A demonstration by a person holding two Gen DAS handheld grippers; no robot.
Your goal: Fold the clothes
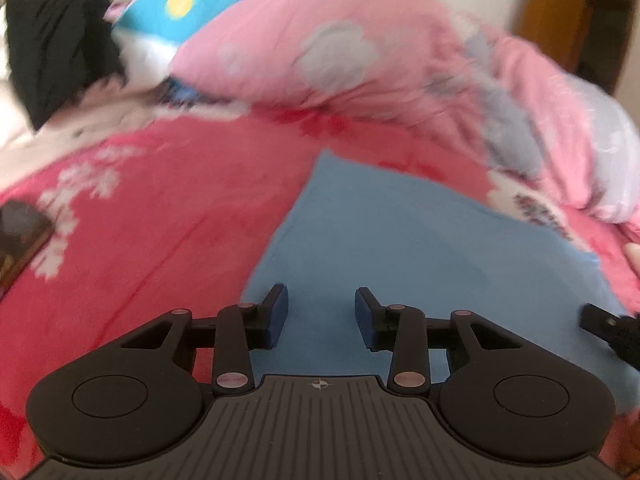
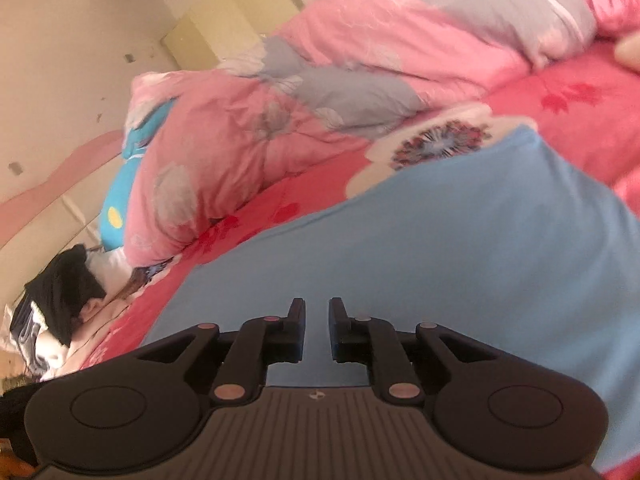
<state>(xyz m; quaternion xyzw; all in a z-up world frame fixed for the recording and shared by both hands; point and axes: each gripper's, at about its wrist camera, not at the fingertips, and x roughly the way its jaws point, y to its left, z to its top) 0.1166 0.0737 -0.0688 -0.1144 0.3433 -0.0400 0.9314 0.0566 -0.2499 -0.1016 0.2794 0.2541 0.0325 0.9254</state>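
Note:
A light blue garment point(image 1: 420, 240) lies flat on the red flowered bedsheet point(image 1: 160, 220), with smooth, straight edges. My left gripper point(image 1: 321, 314) hovers over its near left part, open wide, with nothing between the fingers. In the right wrist view the same blue garment point(image 2: 460, 240) fills the lower right. My right gripper point(image 2: 317, 328) is over it, its fingers a narrow gap apart and holding nothing. A black finger of the right gripper point(image 1: 608, 328) shows at the left wrist view's right edge, at the garment's side.
A bunched pink and grey quilt point(image 1: 320, 48) point(image 2: 240, 132) lies along the far side of the bed. A black garment point(image 1: 56, 52) point(image 2: 68, 280) is heaped near the pillow end. A dark flat object point(image 1: 20, 236) rests on the sheet at left. A wooden door point(image 1: 560, 12) stands beyond.

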